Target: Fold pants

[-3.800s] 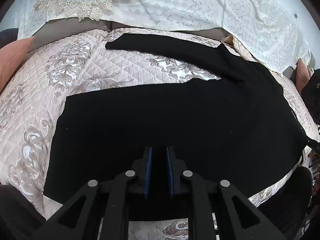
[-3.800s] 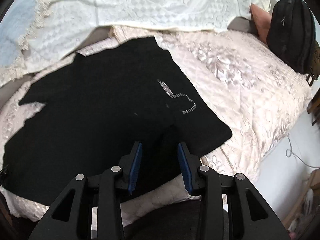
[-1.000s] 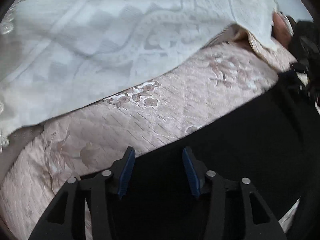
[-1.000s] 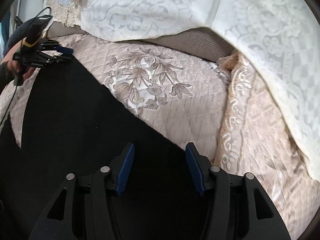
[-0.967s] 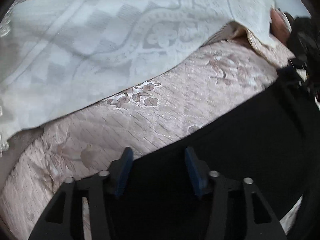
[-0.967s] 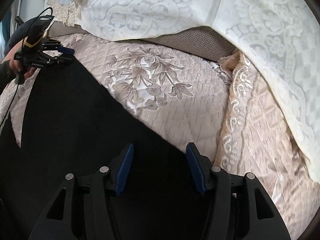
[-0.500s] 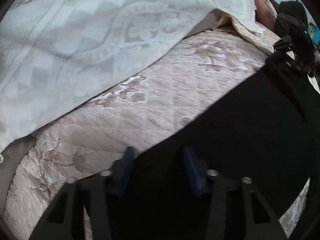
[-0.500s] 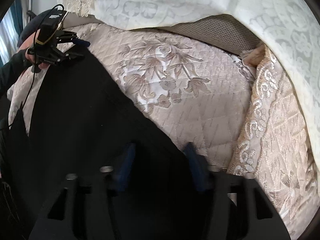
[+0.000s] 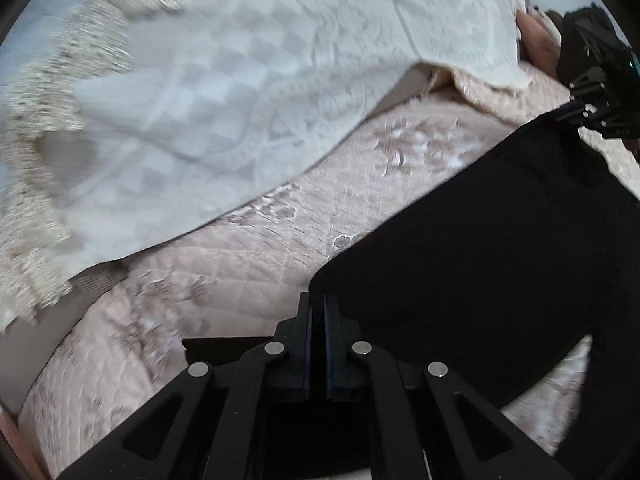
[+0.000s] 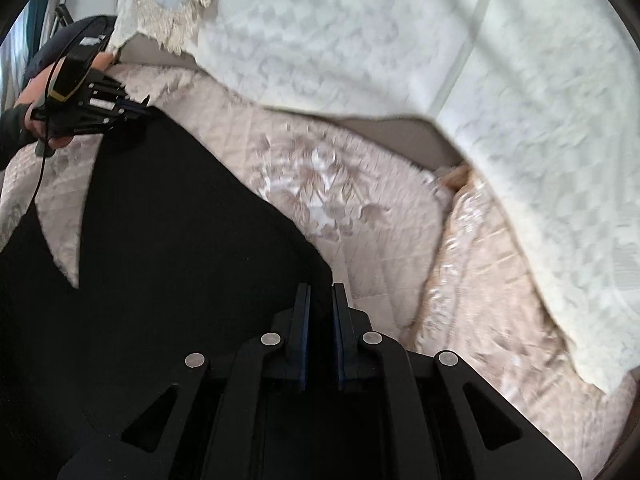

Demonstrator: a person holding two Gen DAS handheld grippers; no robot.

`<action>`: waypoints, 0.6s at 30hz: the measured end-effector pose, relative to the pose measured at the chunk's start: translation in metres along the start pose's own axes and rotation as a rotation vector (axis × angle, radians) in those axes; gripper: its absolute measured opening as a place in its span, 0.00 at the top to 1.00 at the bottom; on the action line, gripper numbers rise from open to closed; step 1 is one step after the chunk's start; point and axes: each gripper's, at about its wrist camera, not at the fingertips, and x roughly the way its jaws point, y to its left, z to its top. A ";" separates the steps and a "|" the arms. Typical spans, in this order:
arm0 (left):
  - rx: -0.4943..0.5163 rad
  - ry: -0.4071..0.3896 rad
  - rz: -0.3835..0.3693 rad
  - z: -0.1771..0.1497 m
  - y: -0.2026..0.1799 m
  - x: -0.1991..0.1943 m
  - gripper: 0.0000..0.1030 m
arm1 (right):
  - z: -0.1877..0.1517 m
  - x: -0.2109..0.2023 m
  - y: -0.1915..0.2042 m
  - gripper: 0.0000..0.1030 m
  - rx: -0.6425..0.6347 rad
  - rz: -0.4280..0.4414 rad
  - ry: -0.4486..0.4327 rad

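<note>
Black pants (image 9: 480, 264) stretch lengthwise between left gripper (image 9: 316, 316) and right gripper (image 10: 320, 308).

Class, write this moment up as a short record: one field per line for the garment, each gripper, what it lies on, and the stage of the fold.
garment: black pants, far edge lifted
left gripper: fingers shut on a pants corner
right gripper: fingers shut on another pants corner
surface: pink quilted bedspread
behind: white lace cover
stage: edge pinched at both ends, fold not yet laid down
</note>
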 end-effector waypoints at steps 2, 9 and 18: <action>-0.022 -0.035 0.010 -0.004 -0.003 -0.022 0.94 | -0.002 -0.018 0.007 0.91 0.000 -0.017 -0.028; -0.083 -0.146 0.013 -0.035 -0.026 -0.107 0.94 | -0.022 -0.082 0.046 0.91 0.004 -0.041 -0.126; -0.172 -0.201 -0.047 -0.108 -0.081 -0.183 0.94 | -0.090 -0.139 0.105 0.92 0.030 -0.029 -0.159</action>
